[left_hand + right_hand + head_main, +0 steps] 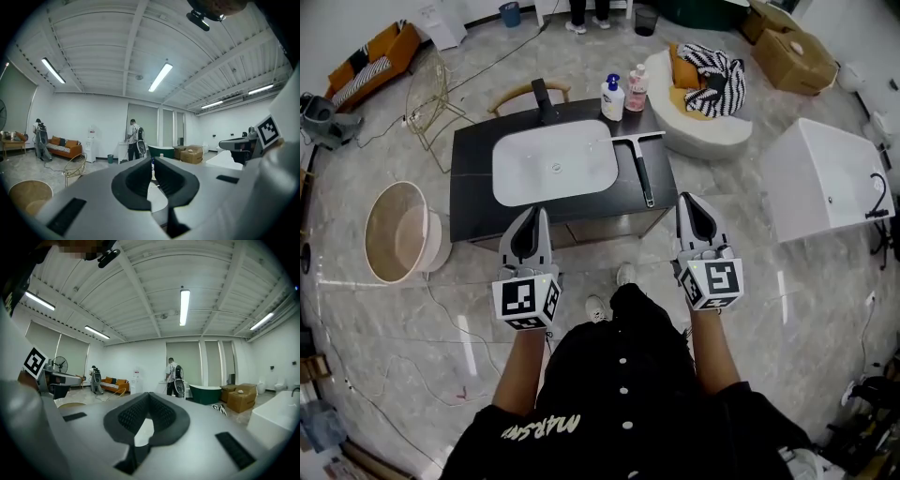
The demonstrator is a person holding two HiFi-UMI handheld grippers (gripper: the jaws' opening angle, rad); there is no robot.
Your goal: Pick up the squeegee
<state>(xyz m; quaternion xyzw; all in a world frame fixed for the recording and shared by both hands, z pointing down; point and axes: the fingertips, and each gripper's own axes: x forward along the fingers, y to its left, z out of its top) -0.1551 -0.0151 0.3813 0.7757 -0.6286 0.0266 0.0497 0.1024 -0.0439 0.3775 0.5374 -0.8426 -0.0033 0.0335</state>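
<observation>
The squeegee (642, 167) lies on the right part of the black table (473, 159), beside the white sink basin (555, 161); its blade is at the far end and its black handle points toward me. My left gripper (536, 216) hovers at the table's near edge, in front of the basin, jaws together and empty. My right gripper (689, 201) is held just right of the table's near right corner, a short way from the handle's end, shut with nothing in it. In the gripper views the left gripper (153, 160) and the right gripper (149, 394) both point level across the room.
Two pump bottles (613, 97) and a black faucet (545, 100) stand at the table's far edge. A round tub (398, 232) sits on the floor at left, a white bathtub (825, 178) at right. A white lounge (703, 131) lies behind the table. A person (173, 378) stands far back.
</observation>
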